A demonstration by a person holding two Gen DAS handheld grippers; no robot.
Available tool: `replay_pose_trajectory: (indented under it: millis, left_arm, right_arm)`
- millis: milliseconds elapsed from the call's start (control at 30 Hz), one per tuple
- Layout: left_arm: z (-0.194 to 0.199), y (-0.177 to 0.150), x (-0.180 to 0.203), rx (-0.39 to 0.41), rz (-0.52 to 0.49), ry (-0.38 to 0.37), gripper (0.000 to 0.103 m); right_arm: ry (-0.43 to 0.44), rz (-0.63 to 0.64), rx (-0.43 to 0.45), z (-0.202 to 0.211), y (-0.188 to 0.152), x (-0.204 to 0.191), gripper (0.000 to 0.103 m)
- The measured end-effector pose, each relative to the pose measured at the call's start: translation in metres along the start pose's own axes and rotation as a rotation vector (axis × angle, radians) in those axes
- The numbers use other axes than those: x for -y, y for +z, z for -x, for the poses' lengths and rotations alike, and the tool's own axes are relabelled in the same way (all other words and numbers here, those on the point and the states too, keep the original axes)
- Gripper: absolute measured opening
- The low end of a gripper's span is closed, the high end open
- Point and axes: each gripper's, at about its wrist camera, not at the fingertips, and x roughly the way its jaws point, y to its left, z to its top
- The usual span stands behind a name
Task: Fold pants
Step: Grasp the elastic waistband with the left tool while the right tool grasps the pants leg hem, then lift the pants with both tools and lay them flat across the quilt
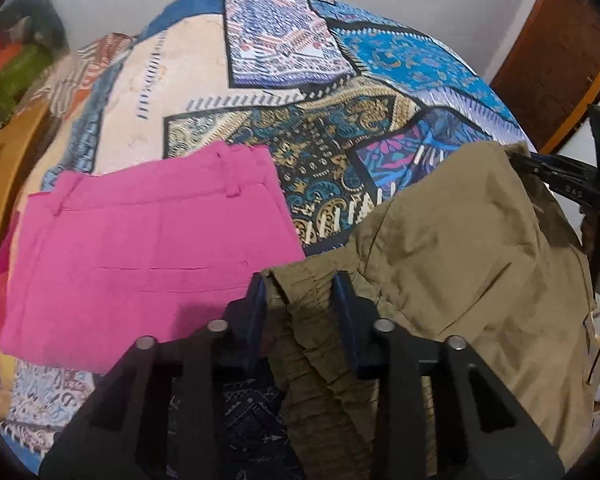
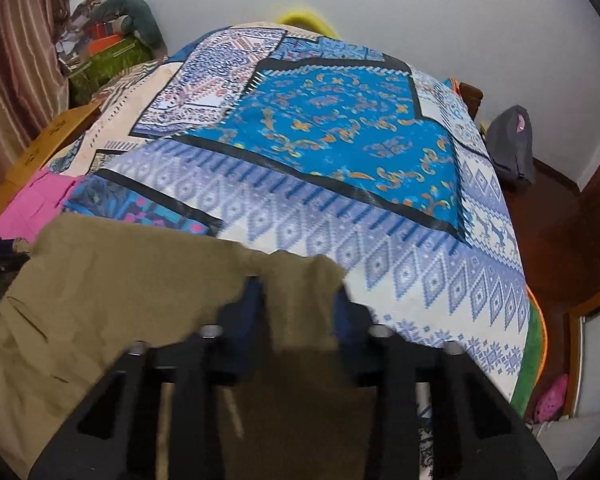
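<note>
The olive-khaki pants (image 1: 460, 248) hang lifted above the patterned bedspread (image 1: 324, 152). My left gripper (image 1: 300, 292) is shut on their gathered elastic waistband, which bunches down between the jaws. My right gripper (image 2: 298, 296) is shut on another edge of the same pants (image 2: 120, 276), whose cloth spreads to the left and drapes under the fingers. The right gripper also shows in the left wrist view (image 1: 556, 176) at the far right, behind the pants.
Folded pink pants (image 1: 140, 248) lie flat on the bed at the left, also in the right wrist view (image 2: 32, 204). A cardboard box (image 2: 44, 148) and piled clothes (image 2: 108, 48) sit beyond the bed's left side. A grey bag (image 2: 512, 144) stands on the floor at right.
</note>
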Motion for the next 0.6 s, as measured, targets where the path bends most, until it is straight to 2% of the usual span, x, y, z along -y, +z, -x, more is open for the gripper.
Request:
replay_pose_trajectory:
  millis: [33, 67, 133, 333, 433, 600]
  left_arm:
    - [0.004, 0.001, 0.001, 0.015, -0.008, 0.022, 0.017]
    - [0.007, 0.004, 0.002, 0.027, -0.020, 0.044, 0.012]
    - [0.014, 0.008, 0.006, 0.040, -0.044, 0.064, 0.010]
    - [0.041, 0.033, 0.011, 0.129, -0.056, 0.120, 0.008]
    - [0.056, 0.043, 0.013, 0.166, -0.059, 0.122, 0.008]
    - [0.091, 0.041, 0.026, 0.239, -0.100, 0.113, 0.008]
  right_arm:
    - [-0.010, 0.008, 0.006, 0.002, 0.002, -0.004, 0.012]
    - [-0.032, 0.015, 0.015, 0.004, 0.004, -0.007, 0.012]
    - [-0.066, 0.033, 0.050, 0.011, 0.009, -0.012, 0.011]
    - [-0.108, -0.011, 0.154, 0.037, 0.027, -0.003, 0.010]
    - [-0.106, -0.026, 0.187, 0.051, 0.032, -0.001, 0.010]
    - [-0.105, -0.025, 0.238, 0.085, 0.029, -0.004, 0.010]
